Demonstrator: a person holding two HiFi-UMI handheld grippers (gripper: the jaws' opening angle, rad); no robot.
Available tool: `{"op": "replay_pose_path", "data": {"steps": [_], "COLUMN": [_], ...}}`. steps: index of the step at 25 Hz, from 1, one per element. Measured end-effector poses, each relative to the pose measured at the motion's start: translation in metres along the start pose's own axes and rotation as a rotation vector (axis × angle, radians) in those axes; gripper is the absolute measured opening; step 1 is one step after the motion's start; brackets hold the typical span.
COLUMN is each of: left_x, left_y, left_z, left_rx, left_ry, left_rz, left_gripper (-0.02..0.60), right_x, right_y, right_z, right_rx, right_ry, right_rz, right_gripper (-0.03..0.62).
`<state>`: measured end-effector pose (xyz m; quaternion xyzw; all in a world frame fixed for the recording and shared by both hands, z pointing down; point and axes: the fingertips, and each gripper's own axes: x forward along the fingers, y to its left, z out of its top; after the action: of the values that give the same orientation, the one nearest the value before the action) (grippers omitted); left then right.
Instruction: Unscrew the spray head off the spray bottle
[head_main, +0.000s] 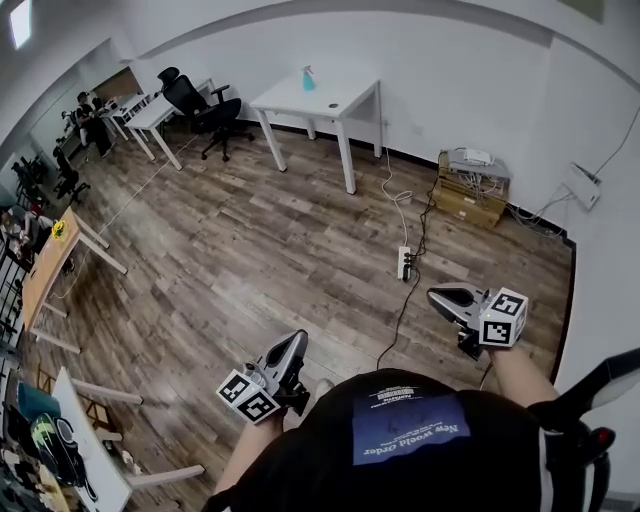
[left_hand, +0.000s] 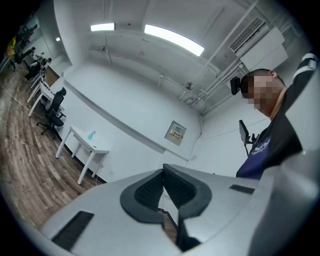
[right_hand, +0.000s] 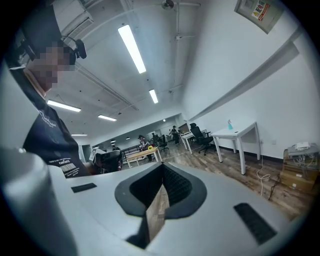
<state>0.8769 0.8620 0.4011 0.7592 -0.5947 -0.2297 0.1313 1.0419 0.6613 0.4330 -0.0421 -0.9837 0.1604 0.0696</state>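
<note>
The job has not begun: this is the walk-up, with the spray bottle (head_main: 309, 79) well apart from both tools. The bottle, pale blue and very small in every view, stands upright on the white table (head_main: 340, 97) against the far wall. It is near that table's left end in the head view, and a black office chair (head_main: 207, 108) is off to the left of it. Its spray head (head_main: 307, 70) appears to be on the neck, though it is too small to read any detail. The left gripper (head_main: 296, 342) and right gripper (head_main: 440, 296) are held low in front of the person over the wooden floor (head_main: 250, 250), both aimed roughly toward the table. Each gripper view shows its ribbed pads pressed together at the tips with nothing between them, so both are closed and empty. A power strip (head_main: 404, 262) with its cable lies on the floor between the person and the table and is likely worth stepping around. The next move, by my reading, calls for closing the gap to the table and parting both sets of jaws. One gripper should then clamp the bottle's body to hold it still while the other takes the collar of the spray head to turn it.
</note>
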Motion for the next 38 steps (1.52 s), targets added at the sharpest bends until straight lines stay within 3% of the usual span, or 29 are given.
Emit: {"op": "replay_pose_path", "data": {"steps": [3, 7, 15, 23, 29, 38], "left_x": [-0.007, -0.028, -0.074, -0.090, -0.087, -0.013], "left_y": [0.048, 0.108, 0.213, 0.270, 0.303, 0.360], "left_z": [0.030, 0.087, 0.164, 0.191, 0.202, 0.236], "left_rx": [-0.008, 0.036, 0.085, 0.059, 0.073, 0.107], "left_ry": [0.006, 0.024, 0.012, -0.045, -0.089, -0.162], "left_rz": [-0.032, -0.048, -0.014, 0.050, 0.138, 0.237], "left_gripper": [0.005, 0.005, 0.005, 0.005, 0.005, 0.005], "right_x": [0.049, 0.130, 0.261, 0.331, 0.388, 0.464], "right_y": [-0.002, 0.010, 0.021, -0.002, -0.036, -0.127], "right_z": [0.013, 0.030, 0.052, 0.064, 0.071, 0.124], "right_rx": [0.004, -0.018, -0.038, -0.035, -0.040, -0.068], "right_ry": [-0.015, -0.012, -0.025, 0.003, 0.027, 0.054], "right_rz": [-0.041, -0.026, 0.009, 0.052, 0.152, 0.301], "right_gripper": [-0.003, -0.003, -0.003, -0.003, -0.003, -0.003]}}
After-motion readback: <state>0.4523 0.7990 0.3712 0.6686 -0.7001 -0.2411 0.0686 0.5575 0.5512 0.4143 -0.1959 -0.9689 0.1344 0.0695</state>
